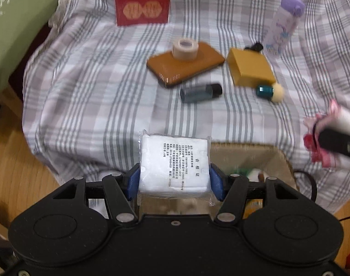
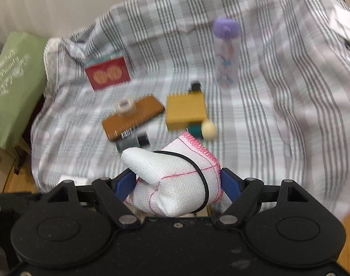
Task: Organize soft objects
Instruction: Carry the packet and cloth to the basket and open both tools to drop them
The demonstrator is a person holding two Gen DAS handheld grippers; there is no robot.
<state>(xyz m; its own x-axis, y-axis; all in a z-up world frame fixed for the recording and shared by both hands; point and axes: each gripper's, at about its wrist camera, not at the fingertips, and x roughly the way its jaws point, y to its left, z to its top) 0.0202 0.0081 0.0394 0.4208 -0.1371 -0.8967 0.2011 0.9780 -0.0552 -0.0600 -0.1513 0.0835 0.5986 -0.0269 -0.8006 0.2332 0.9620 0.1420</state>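
A: What does the left gripper (image 1: 174,179) hold?
B: Its blue pads press both sides of a white packet of cotton pads (image 1: 174,164), low in the centre of the frame, beside a wicker basket (image 1: 276,158) at lower right.
A: And the right gripper (image 2: 178,184)?
B: Its jaws are closed on a rolled white cloth with pink stitching (image 2: 175,181), bottom centre, in front of the checked sheet (image 2: 278,105).

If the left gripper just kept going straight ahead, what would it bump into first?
Probably the dark tube lying on the checked sheet, though depth is hard to judge. The left gripper already holds a white wrapped packet, which would arrive first.
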